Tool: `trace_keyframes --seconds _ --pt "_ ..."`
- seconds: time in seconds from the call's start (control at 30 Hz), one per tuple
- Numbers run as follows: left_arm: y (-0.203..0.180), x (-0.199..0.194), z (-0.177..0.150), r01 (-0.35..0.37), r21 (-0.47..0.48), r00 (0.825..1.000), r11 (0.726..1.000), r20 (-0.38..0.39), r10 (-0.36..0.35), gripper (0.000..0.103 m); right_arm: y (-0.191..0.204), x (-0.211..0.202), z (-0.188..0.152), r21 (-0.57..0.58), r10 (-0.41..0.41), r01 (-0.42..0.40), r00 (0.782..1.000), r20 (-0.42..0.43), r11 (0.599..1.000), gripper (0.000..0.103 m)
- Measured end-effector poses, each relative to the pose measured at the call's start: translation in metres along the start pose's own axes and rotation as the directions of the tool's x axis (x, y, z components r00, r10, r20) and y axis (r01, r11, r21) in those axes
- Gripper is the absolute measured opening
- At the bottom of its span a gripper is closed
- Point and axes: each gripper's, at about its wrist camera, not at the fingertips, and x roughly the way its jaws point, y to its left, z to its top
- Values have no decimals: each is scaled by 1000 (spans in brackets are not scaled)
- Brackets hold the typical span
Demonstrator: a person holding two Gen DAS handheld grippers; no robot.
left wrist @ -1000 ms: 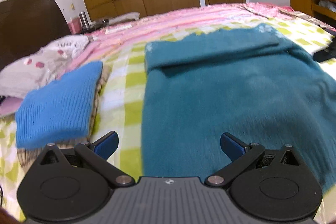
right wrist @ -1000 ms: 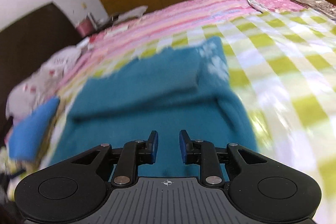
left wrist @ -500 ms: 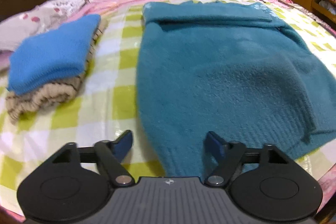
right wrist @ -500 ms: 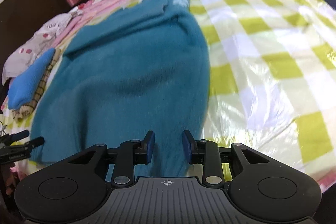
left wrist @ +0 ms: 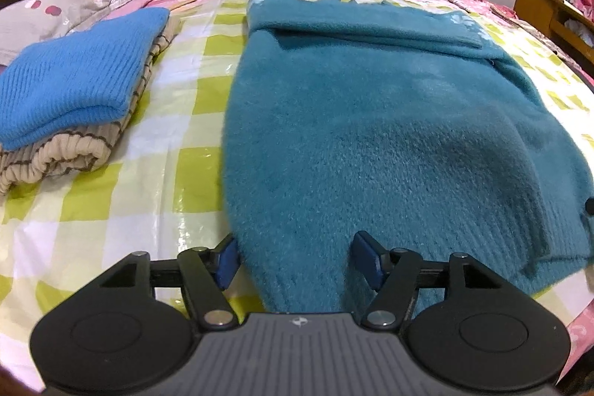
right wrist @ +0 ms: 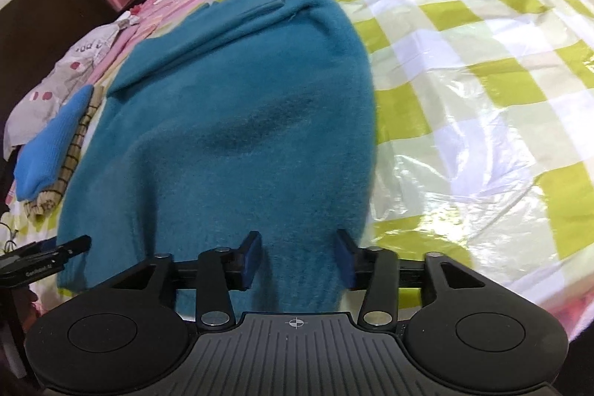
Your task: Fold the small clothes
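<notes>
A teal fuzzy sweater (left wrist: 371,121) lies flat on the green-checked bed cover, sleeves folded across its far end; it also shows in the right wrist view (right wrist: 237,121). My left gripper (left wrist: 297,260) is open at the sweater's near hem, its fingers straddling the left corner of the hem. My right gripper (right wrist: 297,262) is open, its fingers straddling the hem's right corner. The left gripper's tip (right wrist: 48,260) shows at the left edge of the right wrist view.
A folded blue sweater (left wrist: 74,80) lies on a folded striped beige one (left wrist: 55,154) to the left. A spotted pillow (left wrist: 63,2) lies behind them. The bed's near edge runs just below both grippers. A wooden shelf (left wrist: 549,13) stands at the right.
Both grippers have pulled back from over the sweater and dropped to its near hem. The right gripper has opened wider; the left one has narrowed a little but stays open.
</notes>
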Motion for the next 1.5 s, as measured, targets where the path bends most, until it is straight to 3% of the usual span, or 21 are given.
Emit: trace_keyframes --seconds 0.03,0.07,0.17,0.2,0.27,0.43,0.6,0.7,0.77,0.83,0.93,1.0,1.1,1.13,1.17,1.23,1.27,1.4,1.5 --pt "0 0 1 1 -5 1000 1000 -1 -1 65 3 2 -1 -27 -12 12 1000 2 1000 49" --pt "-1 -1 1 8 -5 1000 1000 -1 -8 54 6 2 -2 -53 -26 26 1000 4 998 42" --pt "-4 -9 0 22 18 1000 1000 -1 -22 35 5 -3 -2 -90 -44 44 999 1 995 13" --pt "-6 -12 -1 19 32 1000 999 -4 -19 25 0 -8 -2 -83 -33 32 999 -6 996 11" --pt "-4 -20 -3 36 38 999 999 -25 -35 18 -6 -20 -2 -101 -44 44 999 2 994 9" --pt "6 -36 -9 33 27 998 999 -49 -32 18 -20 -57 -3 -103 -31 35 999 45 994 7" --pt "21 -28 -6 69 -79 996 994 -58 -74 22 -17 -31 -7 -100 -39 38 999 -8 994 11" --pt "26 -35 -7 62 -86 998 994 -28 -64 40 -21 -30 -8 -70 -26 25 1000 -12 997 17" --pt "29 -38 -6 60 -90 998 994 7 -60 57 -24 -33 -7 -59 -10 10 1000 -5 998 30" --pt "30 -35 -2 69 -111 997 991 31 -66 63 -25 -33 -5 -52 7 -7 1000 4 999 38" --pt "24 -20 3 67 -118 998 991 26 -64 64 -23 -21 -2 -39 16 -16 1000 0 999 40" --pt "18 -8 4 47 -98 999 994 0 -47 63 -23 -14 -1 -27 18 -18 1000 -11 999 40" --pt "12 -3 -1 48 -80 999 996 -14 -49 40 -24 -11 -5 -24 23 -23 1000 -6 999 41" --pt "11 -6 -2 69 -80 997 994 -18 -71 26 -24 -12 -6 -33 31 -31 1000 -6 999 36" --pt "11 -8 -2 84 -86 996 993 -22 -86 22 -26 -13 -6 -27 45 -46 999 -9 999 23" --pt "12 -11 -1 98 -101 994 990 -28 -101 17 -37 -13 -7 35 110 -110 994 -11 993 12" --pt "15 -14 0 117 -126 992 985 -28 -121 16 -42 -14 -7 68 144 -143 990 -7 987 11" --pt "27 -32 4 252 -247 967 936 16 -256 15 -62 -35 -9 184 312 -325 945 95 928 10" --pt "31 -43 16 350 -291 936 890 85 -340 15 -69 -49 -11 258 417 -455 889 190 852 10"
